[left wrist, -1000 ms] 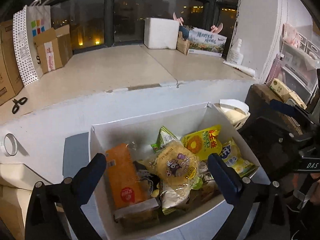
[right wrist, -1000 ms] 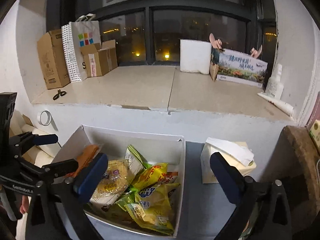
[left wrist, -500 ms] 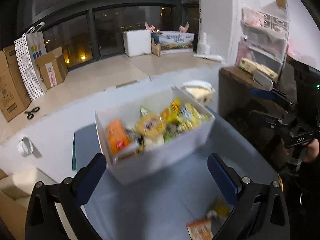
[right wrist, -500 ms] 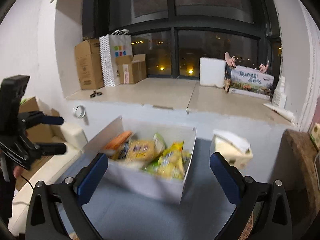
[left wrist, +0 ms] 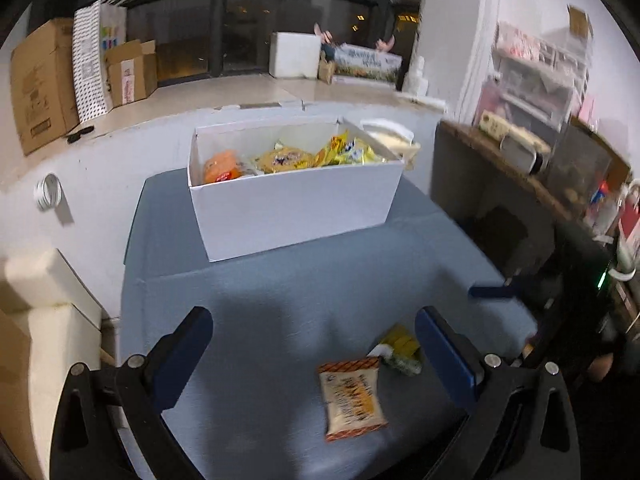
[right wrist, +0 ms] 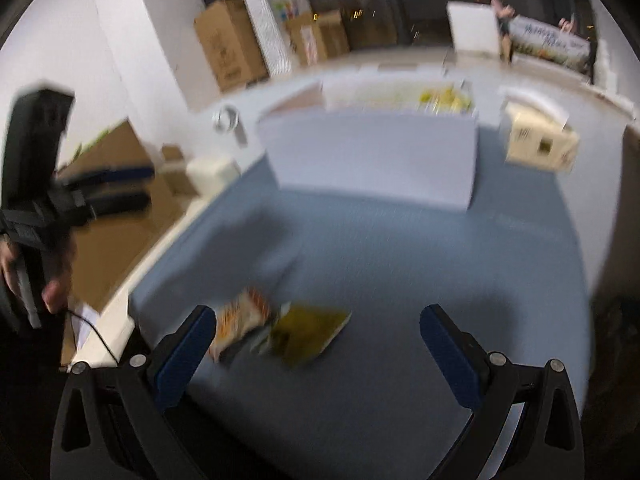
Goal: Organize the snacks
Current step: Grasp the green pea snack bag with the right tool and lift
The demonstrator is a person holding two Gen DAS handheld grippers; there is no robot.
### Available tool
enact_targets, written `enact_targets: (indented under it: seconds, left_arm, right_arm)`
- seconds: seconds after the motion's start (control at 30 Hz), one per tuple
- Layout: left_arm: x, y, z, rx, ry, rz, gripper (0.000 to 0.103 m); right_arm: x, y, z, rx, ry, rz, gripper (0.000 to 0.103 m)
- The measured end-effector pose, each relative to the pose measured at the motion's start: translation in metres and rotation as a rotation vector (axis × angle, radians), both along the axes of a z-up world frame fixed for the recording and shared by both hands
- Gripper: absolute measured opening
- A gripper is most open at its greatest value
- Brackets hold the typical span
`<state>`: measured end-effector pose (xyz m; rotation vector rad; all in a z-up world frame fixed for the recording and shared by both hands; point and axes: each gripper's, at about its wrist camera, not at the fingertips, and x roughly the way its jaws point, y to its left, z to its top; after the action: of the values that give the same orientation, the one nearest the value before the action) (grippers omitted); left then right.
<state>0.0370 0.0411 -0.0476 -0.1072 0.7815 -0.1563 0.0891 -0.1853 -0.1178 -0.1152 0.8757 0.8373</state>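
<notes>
Two snack packets lie loose on blue desk (left wrist: 280, 312): orange-white packet (left wrist: 352, 400), yellow-green packet (left wrist: 400, 350) just beside it. White box (left wrist: 296, 212) of snacks stands farther back. Left hand-held gripper (left wrist: 314, 350) and right hand-held gripper (right wrist: 318, 344) both spread wide, empty, above desk.

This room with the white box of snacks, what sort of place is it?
Probably a lived-in room at home, perhaps partly used for storage: cardboard boxes on a wide window ledge, plastic drawers by the wall, night outside.
</notes>
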Motion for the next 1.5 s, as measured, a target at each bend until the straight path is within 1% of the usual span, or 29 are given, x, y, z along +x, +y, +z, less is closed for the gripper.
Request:
enact_targets:
  seconds: [0.03,0.1,0.23,0.33,0.43,0.63,0.7,0.93,0.97,1.0,1.03,1.13,1.27,1.4,1.43,1.5]
  left_arm:
    - [0.0,0.0,-0.001,-0.023,-0.001,-0.004,0.103]
    - [0.001,0.0,-0.002,-0.034,0.005,-0.005,0.103]
    - [-0.001,-0.002,-0.004,-0.009,0.011,0.0,0.103]
    - [-0.004,-0.002,-0.004,-0.008,0.008,-0.005,0.103]
    - [-0.008,-0.003,-0.005,0.014,0.007,-0.007,0.103]
    - [-0.009,-0.003,-0.007,0.027,0.013,-0.007,0.103]
    - [-0.009,-0.002,-0.008,0.028,0.016,-0.005,0.103]
    - [-0.008,-0.004,-0.013,0.051,0.031,0.002,0.103]
    - [-0.008,-0.004,-0.013,0.051,0.032,0.002,0.103]
    - [-0.008,-0.003,-0.013,0.051,0.032,0.002,0.103]
    - [-0.008,-0.003,-0.013,0.05,0.033,0.001,0.103]
    - [-0.009,-0.004,-0.014,0.05,0.032,0.002,0.103]
    - [-0.008,-0.004,-0.016,0.056,0.041,0.0,0.103]
    - [-0.005,-0.009,-0.025,0.067,0.085,-0.04,0.103]
    - [-0.004,-0.013,-0.03,0.081,0.105,-0.046,0.103]
    - [-0.002,-0.022,-0.044,0.101,0.152,-0.072,0.103]
  right_arm:
    - [-0.004,0.005,-0.005,-0.032,-0.008,0.01,0.103]
    - [-0.005,0.013,-0.008,-0.055,-0.014,0.049,0.103]
    - [0.001,0.029,-0.018,-0.092,0.009,0.111,0.103]
    - [0.011,0.043,-0.029,-0.136,0.027,0.138,0.103]
    - [0.013,0.054,-0.038,-0.161,0.042,0.168,0.103]
    - [0.014,0.068,-0.051,-0.209,0.053,0.19,0.103]
    - [0.013,0.07,-0.051,-0.219,0.042,0.19,0.103]
    - [0.019,0.078,-0.057,-0.23,0.047,0.187,0.102]
    - [0.018,0.079,-0.056,-0.224,0.04,0.189,0.097]
    - [0.018,0.081,-0.055,-0.226,0.031,0.189,0.059]
    - [0.018,0.082,-0.056,-0.246,0.015,0.179,0.053]
    - [0.015,0.081,-0.053,-0.254,-0.005,0.178,0.049]
    - [0.014,0.078,-0.052,-0.246,-0.007,0.173,0.048]
    - [0.011,0.069,-0.042,-0.227,-0.02,0.155,0.047]
    - [0.011,0.065,-0.039,-0.223,-0.021,0.141,0.046]
    - [0.019,0.047,-0.029,-0.189,-0.016,0.042,0.046]
